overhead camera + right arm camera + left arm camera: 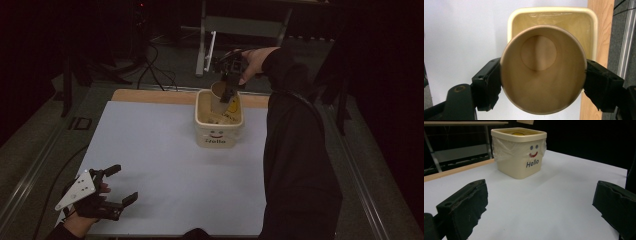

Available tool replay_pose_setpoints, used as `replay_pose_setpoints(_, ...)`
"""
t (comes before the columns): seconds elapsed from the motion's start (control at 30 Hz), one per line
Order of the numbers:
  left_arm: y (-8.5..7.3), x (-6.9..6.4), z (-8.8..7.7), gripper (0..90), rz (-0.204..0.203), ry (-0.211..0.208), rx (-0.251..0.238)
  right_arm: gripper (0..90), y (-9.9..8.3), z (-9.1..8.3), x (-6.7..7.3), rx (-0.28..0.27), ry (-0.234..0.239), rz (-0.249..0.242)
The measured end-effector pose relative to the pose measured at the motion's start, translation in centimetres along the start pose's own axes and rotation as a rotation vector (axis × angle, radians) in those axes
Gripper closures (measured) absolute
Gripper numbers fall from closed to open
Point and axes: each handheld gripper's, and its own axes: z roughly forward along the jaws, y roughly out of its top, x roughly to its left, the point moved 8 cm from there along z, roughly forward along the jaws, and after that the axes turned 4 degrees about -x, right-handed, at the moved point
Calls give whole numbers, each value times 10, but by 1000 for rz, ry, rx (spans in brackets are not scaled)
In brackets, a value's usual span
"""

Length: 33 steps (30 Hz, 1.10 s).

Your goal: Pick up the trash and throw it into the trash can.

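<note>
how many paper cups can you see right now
1. The paper cup is clamped between the jaws of the right gripper, held above the cream bin at the table's far edge. More could lie hidden inside the bin.

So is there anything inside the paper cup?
No, the right gripper view looks straight into the paper cup held by the right claw, and its bare bottom shows.

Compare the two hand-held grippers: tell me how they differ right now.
The right hand-held gripper is raised over the cream bin, jaws clamped on a paper cup; the left hand-held gripper sits low near the table's front edge, jaws wide apart and holding nothing. The right points down, the left forward. Both have black padded jaws.
</note>
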Motion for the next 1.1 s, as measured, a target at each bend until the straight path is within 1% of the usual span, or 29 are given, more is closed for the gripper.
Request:
replay_pose_setpoints(0.23, 0, 0, 0, 6, 2, -2, 1, 216, -3, 13, -2, 20, 14, 14)
replay_pose_setpoints(0.33, 0, 0, 0, 6, 1, -3, 3, 215, -4, 18, -2, 20, 19, 20)
replay_pose_setpoints(0.47, -1, -1, 0, 6, 4, -6, 6, 215, -5, 22, -4, 22, 16, 15)
replay_pose_setpoints(0.5, -1, -1, 0, 6, 6, -6, 6, 215, -5, 23, -5, 26, 16, 21)
replay_pose_setpoints(0.63, -1, -1, 0, 6, 6, -7, 7, 215, -4, 25, -6, 24, 15, 17)
replay_pose_setpoints(0.67, -1, -1, 0, 6, 7, -7, 8, 215, -4, 26, -6, 20, 18, 23)
replay_pose_setpoints(0.7, -1, -1, 0, 6, 7, -8, 7, 213, -4, 27, -6, 21, 18, 14)
replay_pose_setpoints(0.77, -1, -1, 0, 6, 9, -9, 7, 213, -4, 28, -8, 23, 15, 23)
replay_pose_setpoints(0.97, -1, -2, 0, 6, 10, -12, 9, 210, -5, 34, -10, 29, 23, 26)
replay_pose_setpoints(1.07, -1, -2, 1, 6, 11, -15, 8, 184, -4, 34, -11, 21, 31, 53)
replay_pose_setpoints(1.1, -1, -2, 1, 6, 10, -17, 6, 160, -4, 33, -11, 25, 36, 65)
